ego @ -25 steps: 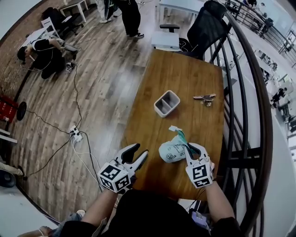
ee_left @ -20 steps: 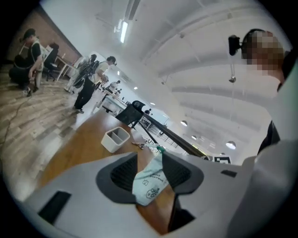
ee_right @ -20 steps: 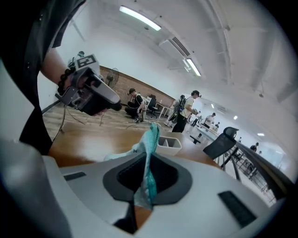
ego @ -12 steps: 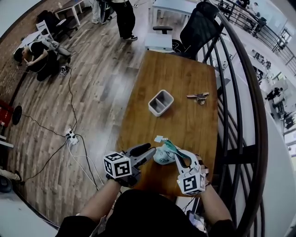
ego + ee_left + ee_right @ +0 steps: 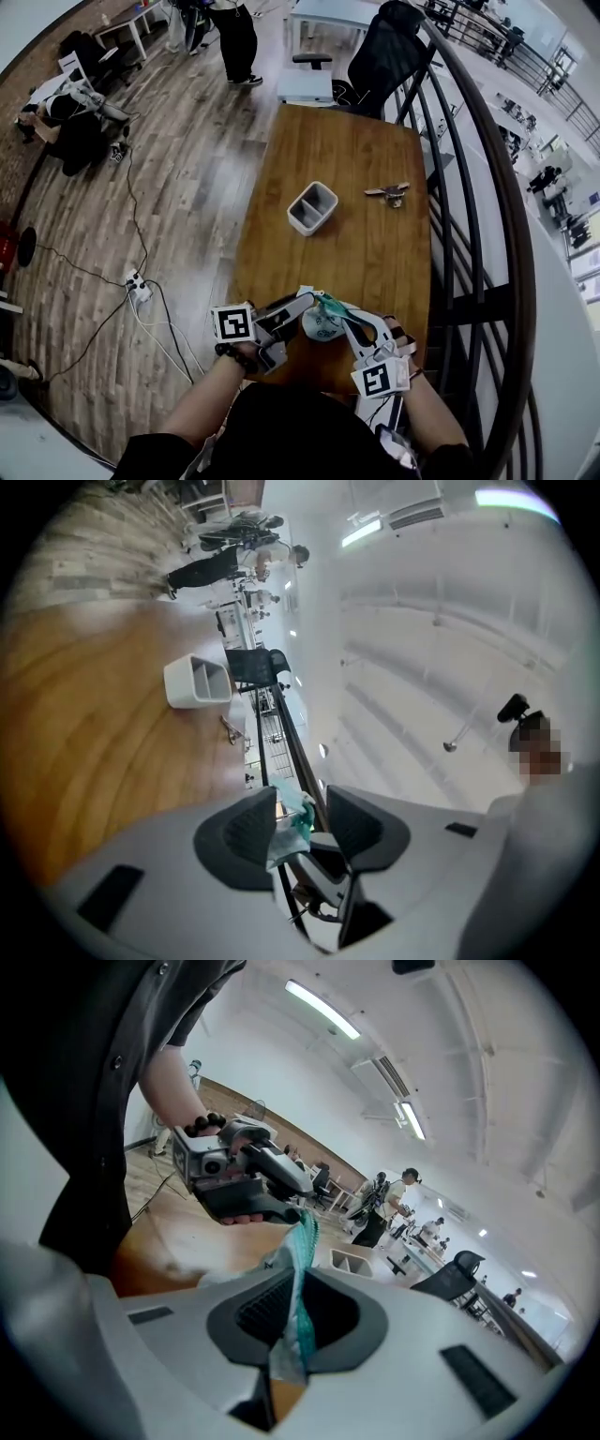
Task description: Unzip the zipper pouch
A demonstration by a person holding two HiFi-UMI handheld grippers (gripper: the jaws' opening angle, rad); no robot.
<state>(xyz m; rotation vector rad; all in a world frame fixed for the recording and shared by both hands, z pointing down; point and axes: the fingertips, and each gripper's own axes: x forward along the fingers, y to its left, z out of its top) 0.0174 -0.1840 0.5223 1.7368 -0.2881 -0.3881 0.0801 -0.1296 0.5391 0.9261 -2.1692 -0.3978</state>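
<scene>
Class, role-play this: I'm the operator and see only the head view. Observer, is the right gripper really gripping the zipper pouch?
Observer: Yes. The right gripper view shows the right gripper with its jaws shut on the zipper pouch's teal edge.
Operator: And the left one?
Observer: In the left gripper view, the left gripper has its jaws apart. They have just been closing, and the pouch's edge is between them, not pinched.

Pouch (image 5: 321, 326) at table's (image 5: 356, 141) near edge; tray (image 5: 311, 208) behind it (mid-table), keys (image 5: 389, 192) perhaps farther right.
</scene>
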